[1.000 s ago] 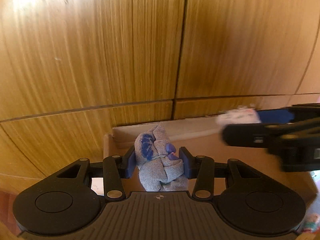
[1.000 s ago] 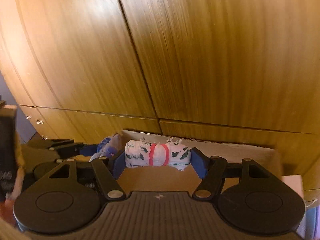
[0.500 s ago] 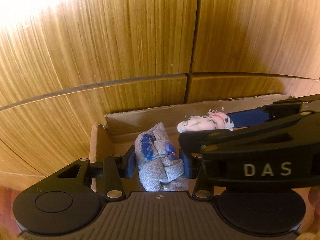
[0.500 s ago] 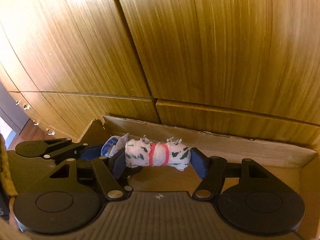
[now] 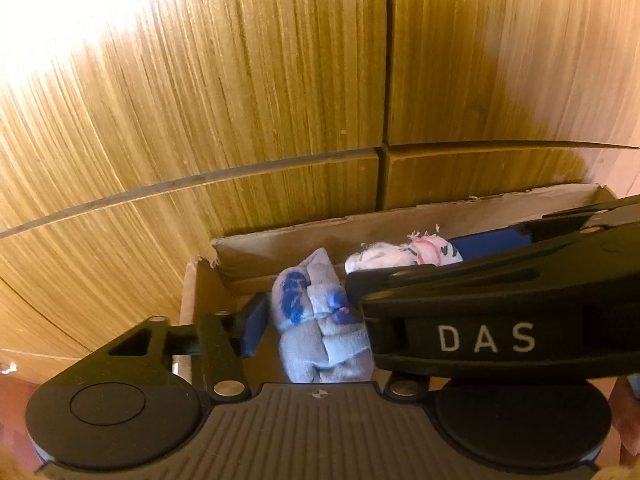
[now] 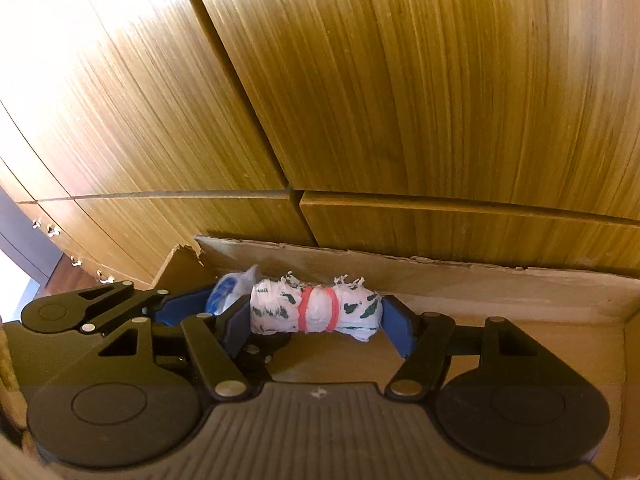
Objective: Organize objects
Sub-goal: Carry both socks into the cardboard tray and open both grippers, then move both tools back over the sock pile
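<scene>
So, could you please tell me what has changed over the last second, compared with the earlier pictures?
Both grippers have come down into the cardboard box, toward its left corner. The right gripper has swung in close beside the left gripper, now crossing the left camera's view. The left fingers look slightly eased off the grey sock bundle. Unchanged: the right gripper still clamps the white patterned bundle, and the wooden cabinet stays behind.
</scene>
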The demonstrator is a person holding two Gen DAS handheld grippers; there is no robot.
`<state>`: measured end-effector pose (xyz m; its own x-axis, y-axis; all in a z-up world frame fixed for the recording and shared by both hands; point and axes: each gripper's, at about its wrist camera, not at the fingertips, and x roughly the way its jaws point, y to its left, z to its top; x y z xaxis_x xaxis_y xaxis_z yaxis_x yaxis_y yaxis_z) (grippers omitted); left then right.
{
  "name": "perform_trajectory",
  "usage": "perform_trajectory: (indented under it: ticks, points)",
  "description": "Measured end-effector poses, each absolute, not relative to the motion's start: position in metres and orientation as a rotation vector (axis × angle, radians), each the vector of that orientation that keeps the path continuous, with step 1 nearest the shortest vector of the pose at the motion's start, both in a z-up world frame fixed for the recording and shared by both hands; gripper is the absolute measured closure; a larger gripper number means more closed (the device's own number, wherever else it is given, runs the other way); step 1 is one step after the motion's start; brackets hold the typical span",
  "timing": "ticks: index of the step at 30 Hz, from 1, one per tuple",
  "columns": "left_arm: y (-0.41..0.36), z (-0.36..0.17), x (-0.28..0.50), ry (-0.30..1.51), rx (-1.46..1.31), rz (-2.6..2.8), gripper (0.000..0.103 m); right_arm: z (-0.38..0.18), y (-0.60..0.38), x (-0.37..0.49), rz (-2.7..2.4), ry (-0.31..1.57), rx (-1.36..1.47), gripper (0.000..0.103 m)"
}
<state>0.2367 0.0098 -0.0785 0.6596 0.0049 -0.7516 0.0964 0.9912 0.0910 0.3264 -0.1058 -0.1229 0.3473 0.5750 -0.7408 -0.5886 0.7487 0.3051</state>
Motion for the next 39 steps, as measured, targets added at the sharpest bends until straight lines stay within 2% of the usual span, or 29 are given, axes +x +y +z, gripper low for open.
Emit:
perform_trajectory:
  ticks: [10,15,21,26,32,37,39]
  points:
    - [0.011,-0.068,0.218,0.808,0.118,-0.058,0.029,-0.115,-0.108,0.326,0.76,0.937,0.013,0.037]
    - [0.015,-0.054,0.203,0.783,0.109,-0.055,0.02,-0.102,-0.119,0.321,0.76,0.916,0.042,0.035]
    - [0.024,-0.039,0.178,0.759,0.096,-0.029,0.018,-0.087,-0.135,0.314,0.759,0.891,0.069,0.031]
    - [0.036,-0.019,0.2,0.748,0.064,-0.009,0.018,-0.071,-0.157,0.299,0.758,0.87,0.101,0.031]
    - [0.05,0.007,0.138,0.666,0.026,-0.014,0.017,-0.034,-0.216,0.244,0.702,0.788,0.165,0.026]
    - [0.063,0.024,0.062,0.605,-0.002,0.005,0.013,-0.011,-0.287,0.165,0.644,0.679,0.163,0.014]
    - [0.063,0.021,0.039,0.598,-0.009,-0.003,0.013,-0.014,-0.31,0.132,0.601,0.658,0.169,0.013]
